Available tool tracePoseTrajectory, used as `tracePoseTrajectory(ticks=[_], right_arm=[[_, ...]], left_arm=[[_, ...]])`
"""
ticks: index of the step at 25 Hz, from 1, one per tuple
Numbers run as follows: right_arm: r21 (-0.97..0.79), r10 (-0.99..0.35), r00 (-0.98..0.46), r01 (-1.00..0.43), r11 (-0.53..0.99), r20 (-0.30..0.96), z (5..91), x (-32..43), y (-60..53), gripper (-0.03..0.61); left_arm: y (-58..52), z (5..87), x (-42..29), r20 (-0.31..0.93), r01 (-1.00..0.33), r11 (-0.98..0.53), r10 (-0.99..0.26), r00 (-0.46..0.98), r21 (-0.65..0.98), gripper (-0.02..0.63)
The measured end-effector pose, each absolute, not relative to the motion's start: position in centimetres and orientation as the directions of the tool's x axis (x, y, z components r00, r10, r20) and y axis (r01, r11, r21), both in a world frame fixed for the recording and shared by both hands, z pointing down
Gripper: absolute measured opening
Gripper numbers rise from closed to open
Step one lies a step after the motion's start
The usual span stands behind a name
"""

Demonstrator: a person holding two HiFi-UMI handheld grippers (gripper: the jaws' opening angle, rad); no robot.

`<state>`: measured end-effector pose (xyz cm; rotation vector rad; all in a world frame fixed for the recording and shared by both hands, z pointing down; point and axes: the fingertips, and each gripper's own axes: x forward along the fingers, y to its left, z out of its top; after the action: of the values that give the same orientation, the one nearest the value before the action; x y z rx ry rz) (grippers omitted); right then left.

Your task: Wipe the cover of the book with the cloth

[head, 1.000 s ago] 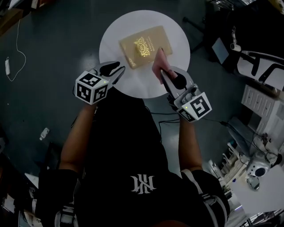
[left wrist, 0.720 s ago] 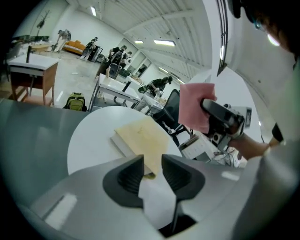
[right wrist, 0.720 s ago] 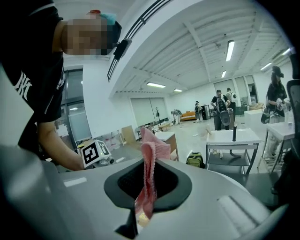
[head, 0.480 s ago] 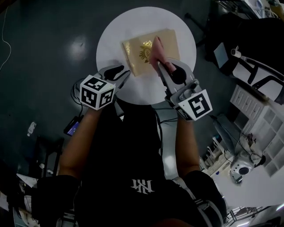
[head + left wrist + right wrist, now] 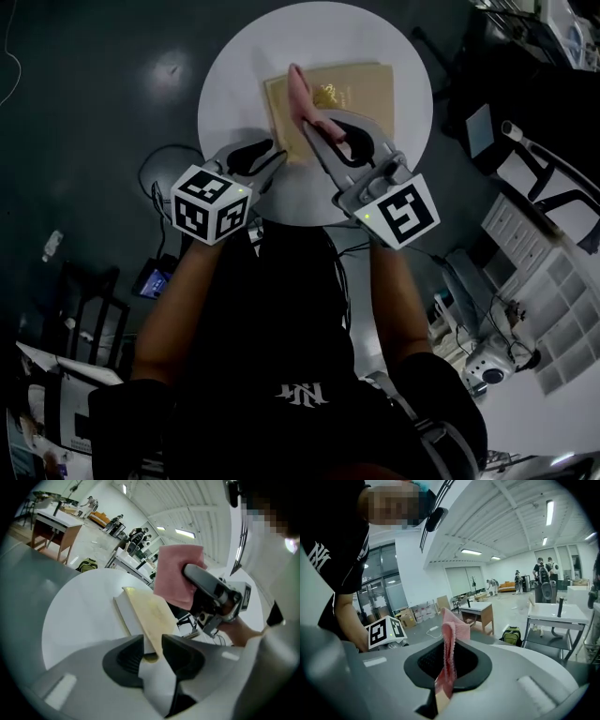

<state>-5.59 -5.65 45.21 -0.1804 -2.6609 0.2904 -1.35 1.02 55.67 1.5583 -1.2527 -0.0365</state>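
A gold-covered book [image 5: 352, 89] lies flat on the round white table [image 5: 234, 84]. My right gripper [image 5: 314, 120] is shut on a pink cloth [image 5: 298, 94], which rests on the left part of the cover. In the right gripper view the cloth [image 5: 450, 663] stands pinched between the jaws. My left gripper [image 5: 272, 159] is at the book's near left corner. In the left gripper view its jaws stand slightly apart, with the corner of the book [image 5: 150, 613] between them. There the cloth [image 5: 176, 573] and the right gripper [image 5: 211, 592] sit over the far side of the book.
The person's body and arms fill the lower half of the head view. Cables [image 5: 164, 155] lie on the dark floor left of the table. An office chair [image 5: 548, 169] and white shelves [image 5: 544, 272] stand at the right.
The right gripper has carried the cloth leftward and farther across the cover. The left gripper has come from the table's near edge up to the book's near corner.
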Motion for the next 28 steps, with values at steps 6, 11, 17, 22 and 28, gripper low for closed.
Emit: tracePoseTrajectory(ticks=[6, 11, 17, 22, 28], right_arm=[[-0.251, 0.255, -0.876, 0.161, 0.954, 0.409, 47.0, -6.8, -5.4, 0.015], [-0.246, 0.292, -0.858, 0.202, 0.948, 0.422, 48.3, -7.5, -4.8, 0.015], [-0.216, 0.300, -0.824, 0.221, 0.951, 0.481, 50.1, -8.1, -4.1, 0.015], [-0.168, 0.264, -0.785, 0.205, 0.964, 0.560, 51.8, -8.3, -4.0, 0.015], [-0.060, 0.179, -0.749, 0.183, 0.981, 0.638, 53.9, -8.6, -5.0, 0.015]], left_arm=[[0.4, 56.9, -0.6, 0.555, -0.661, 0.182, -0.723, 0.412, 0.728, 0.104], [-0.3, 57.1, -0.6, 0.552, -0.645, 0.209, -0.736, 0.391, 0.735, 0.093], [-0.2, 57.5, -0.8, 0.567, -0.651, 0.224, -0.731, 0.379, 0.725, 0.078], [0.0, 57.5, -0.9, 0.577, -0.658, 0.232, -0.727, 0.371, 0.716, 0.078], [-0.2, 57.5, -1.0, 0.590, -0.670, 0.233, -0.717, 0.370, 0.705, 0.080]])
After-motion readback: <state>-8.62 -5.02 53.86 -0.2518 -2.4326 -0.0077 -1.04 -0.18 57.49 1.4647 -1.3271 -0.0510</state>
